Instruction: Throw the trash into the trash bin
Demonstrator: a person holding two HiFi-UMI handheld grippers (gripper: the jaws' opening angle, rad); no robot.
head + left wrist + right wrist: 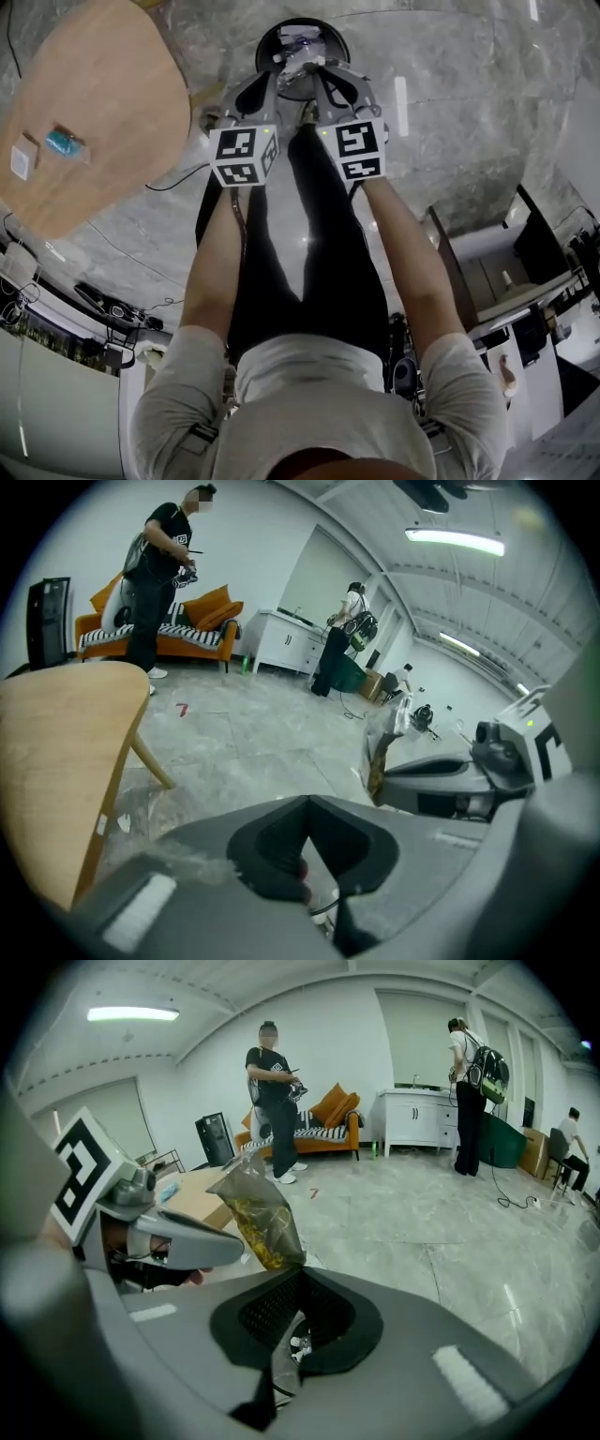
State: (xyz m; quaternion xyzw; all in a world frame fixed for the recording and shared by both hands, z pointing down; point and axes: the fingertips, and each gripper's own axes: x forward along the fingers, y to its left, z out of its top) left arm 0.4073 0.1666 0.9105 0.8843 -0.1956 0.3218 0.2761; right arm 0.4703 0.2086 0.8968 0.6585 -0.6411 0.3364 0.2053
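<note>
Straight below the right claw, which is pinching the crinkly snack bag, the trash bin is lying (the left claw, closed on nothing, is hovering just beside).

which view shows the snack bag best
The right gripper view: the snack bag rises large from the shut right gripper, its clear film and yellow contents plain. The left gripper view shows it small and side-on; the head view shows only a shiny crumple over the bin.
</note>
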